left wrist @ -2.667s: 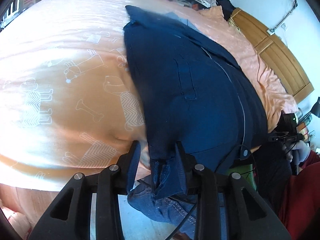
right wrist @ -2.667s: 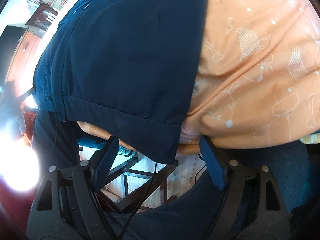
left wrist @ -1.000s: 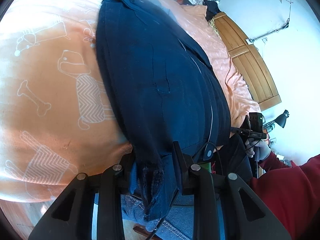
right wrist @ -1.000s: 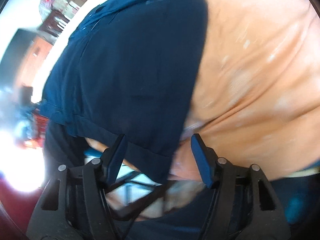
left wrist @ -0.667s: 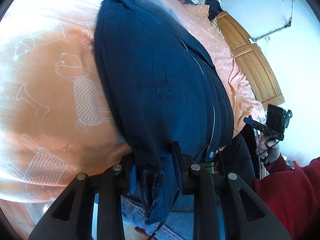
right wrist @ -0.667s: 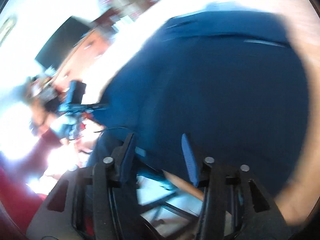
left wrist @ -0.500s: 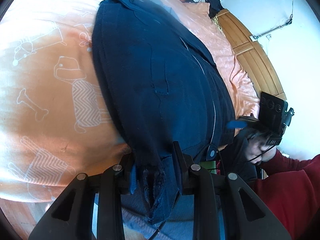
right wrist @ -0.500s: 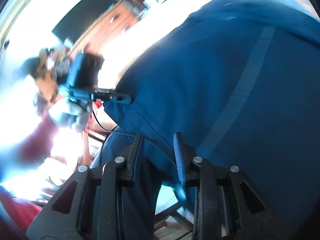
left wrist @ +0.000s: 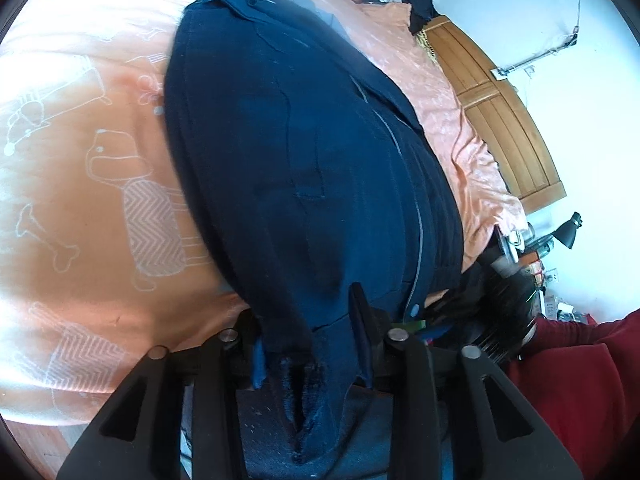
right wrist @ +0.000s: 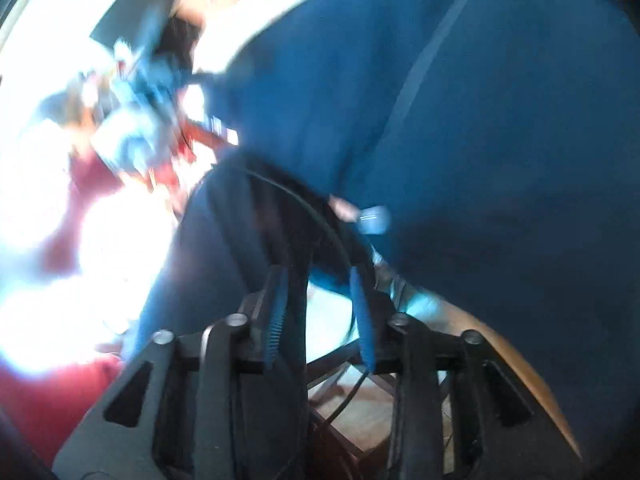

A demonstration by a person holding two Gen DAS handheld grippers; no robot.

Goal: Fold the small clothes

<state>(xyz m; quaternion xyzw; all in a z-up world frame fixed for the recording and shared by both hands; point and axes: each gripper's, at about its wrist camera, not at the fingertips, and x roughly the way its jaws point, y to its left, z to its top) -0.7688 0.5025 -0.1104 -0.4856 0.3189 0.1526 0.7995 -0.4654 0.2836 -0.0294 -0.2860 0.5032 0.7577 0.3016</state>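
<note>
- Left tongs (left wrist: 308,336) pinch the navy garment's (left wrist: 304,152) hem; the bunched cloth hides their tips.
- Right tongs (right wrist: 320,312) stand narrowly spread in a blurred view, nothing visibly gripped.

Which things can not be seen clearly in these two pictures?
- Right gripper: motion blur in the right wrist view; whether it pinches the navy garment is unclear.
- Garment hem: the left gripper covers it in the left wrist view.
- Background of the right wrist view: blurred and washed out by glare.
</note>
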